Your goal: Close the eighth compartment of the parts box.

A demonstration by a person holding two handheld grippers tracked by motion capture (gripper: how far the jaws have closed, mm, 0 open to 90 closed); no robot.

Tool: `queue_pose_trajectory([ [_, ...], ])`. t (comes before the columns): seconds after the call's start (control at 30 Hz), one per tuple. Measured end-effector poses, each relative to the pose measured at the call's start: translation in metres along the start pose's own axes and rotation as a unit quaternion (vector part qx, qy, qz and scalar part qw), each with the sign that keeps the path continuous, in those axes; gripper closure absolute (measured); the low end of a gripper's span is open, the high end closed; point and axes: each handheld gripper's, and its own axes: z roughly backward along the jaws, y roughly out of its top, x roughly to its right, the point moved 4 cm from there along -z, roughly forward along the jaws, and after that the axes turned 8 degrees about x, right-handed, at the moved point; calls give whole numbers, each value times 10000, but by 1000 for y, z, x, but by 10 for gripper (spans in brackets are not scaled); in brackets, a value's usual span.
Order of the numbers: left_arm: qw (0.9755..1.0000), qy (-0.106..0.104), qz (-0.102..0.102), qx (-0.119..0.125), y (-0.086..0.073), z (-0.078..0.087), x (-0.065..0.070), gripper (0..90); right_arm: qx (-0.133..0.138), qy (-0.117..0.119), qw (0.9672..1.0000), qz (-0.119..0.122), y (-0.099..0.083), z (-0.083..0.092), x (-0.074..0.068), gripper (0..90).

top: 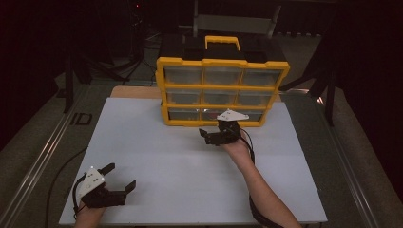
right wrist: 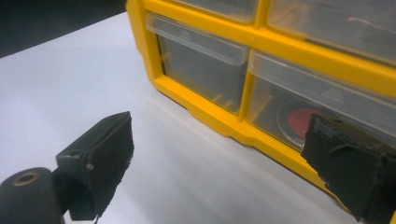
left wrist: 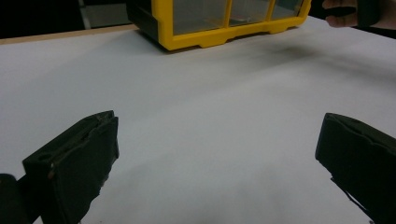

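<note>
organizer (top: 221, 91) | yellow frame, black top, yellow handle, nine clear drawers in three rows, all shut | upright at table's far edge | round red-centred item in bottom middle drawer (right wrist: 299, 122)

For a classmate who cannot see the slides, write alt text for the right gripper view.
The right gripper, its two black jaws wide apart and empty, faces the bottom row of a yellow drawer cabinet on a white table. A round red thing shows through one clear drawer, beside another drawer.

A yellow plastic drawer cabinet (top: 222, 91) (clear drawers, black top) stands on the white tabletop (top: 157, 152); black-jawed right gripper (top: 219, 133).
</note>
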Motion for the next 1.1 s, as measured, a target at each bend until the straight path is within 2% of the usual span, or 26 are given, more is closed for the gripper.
queue_pose_trajectory([
  [0.17,10000,0,6,2,0,1,0,2,146,186,9997,-61,8,7,-6,84],
  [0.33,10000,17,31,33,-1,3,-1,3,289,356,9989,-23,16,17,-13,84],
  [0.7,10000,11,27,19,-1,2,-1,3,575,877,9945,57,27,45,-24,84],
  [0.9,10000,0,10,25,-1,2,0,2,655,941,9933,176,31,63,-27,84],
  [1.0,10000,0,9,26,0,3,-1,3,696,930,9930,190,31,66,-27,84],
  [1.03,10000,5,16,40,0,3,-1,3,708,961,9926,211,32,75,-28,84],
  [1.1,10000,9,10,43,0,3,-1,2,749,1007,9919,195,34,82,-28,84],
])
